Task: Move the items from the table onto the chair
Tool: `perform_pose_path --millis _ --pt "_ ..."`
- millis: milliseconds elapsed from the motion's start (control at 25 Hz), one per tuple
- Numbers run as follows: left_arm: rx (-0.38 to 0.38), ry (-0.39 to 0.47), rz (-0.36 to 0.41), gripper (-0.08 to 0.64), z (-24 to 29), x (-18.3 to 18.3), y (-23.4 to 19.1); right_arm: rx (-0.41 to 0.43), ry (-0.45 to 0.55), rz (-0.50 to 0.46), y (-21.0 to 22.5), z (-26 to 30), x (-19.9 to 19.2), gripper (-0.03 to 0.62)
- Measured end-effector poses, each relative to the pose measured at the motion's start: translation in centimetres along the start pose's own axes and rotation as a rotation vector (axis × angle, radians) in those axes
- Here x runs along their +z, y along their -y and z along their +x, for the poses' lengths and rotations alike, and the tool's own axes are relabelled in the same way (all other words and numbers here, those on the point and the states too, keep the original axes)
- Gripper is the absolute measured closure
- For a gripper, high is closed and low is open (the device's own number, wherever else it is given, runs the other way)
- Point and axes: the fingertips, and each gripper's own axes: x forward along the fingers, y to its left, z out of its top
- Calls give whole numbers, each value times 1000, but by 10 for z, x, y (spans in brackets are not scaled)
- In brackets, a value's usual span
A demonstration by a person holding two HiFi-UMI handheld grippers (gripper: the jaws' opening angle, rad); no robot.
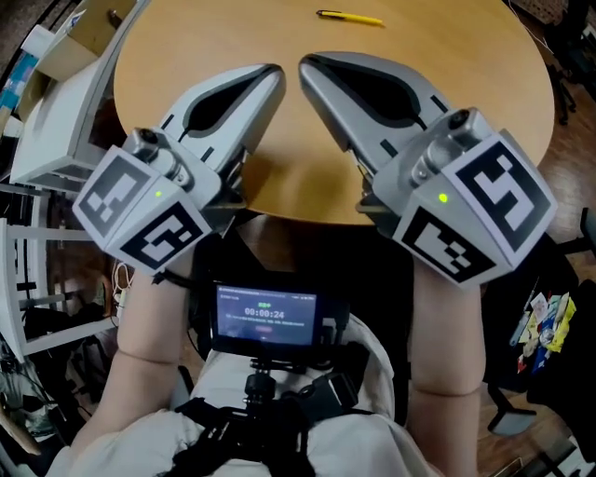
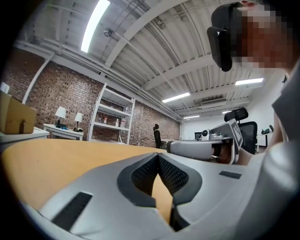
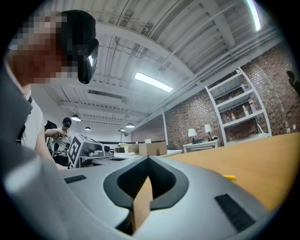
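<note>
While the left gripper (image 1: 276, 71) and the right gripper (image 1: 304, 63) are hanging side by side over the near edge of the round wooden table (image 1: 298, 177), both are sitting with their jaws pressed tip to tip and nothing pinched between them, just tabletop showing through the gap. The only thing I'm seeing on the table is a yellow pen (image 1: 349, 17), lying flat way over at the far side, a bit right of centre and well apart from both tools. I'm guessing it's light and stiff but slick and prone to rolling, so I'd be pinching it across the middle of the barrel. I'm not spotting the chair clearly in any view, so I'm not calling where it stands.
</note>
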Motion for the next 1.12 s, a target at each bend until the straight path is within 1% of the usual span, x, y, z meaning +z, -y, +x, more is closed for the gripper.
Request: perform_pose_path --millis 80,200,280,480,600,800,880,1000,1120 --pt "-12 -21 -1 541 11 -5 -6 11 -2 4 4 7 1 592" --pt "-41 -51 -23 541 27 -12 -18 30 -7 19 15 23 2 592" --pt "-58 -65 -16 541 30 -13 -20 41 -4 33 19 29 1 592" --pt "-85 -94 3 543 31 -17 -15 19 -8 39 20 26 0 592" --pt "-81 -105 21 541 29 -19 -13 12 -7 38 20 25 -1 592" --pt "-95 -142 -2 540 29 -30 -18 0 -36 38 26 28 -10 592" --pt "-95 -144 0 541 30 -30 -18 -5 -43 25 30 25 -9 592" --pt "-76 -142 -3 541 28 -32 -23 -21 -69 -18 35 20 -7 592" --pt "-64 -138 0 541 27 -35 -21 -41 -120 -119 38 10 -3 591"
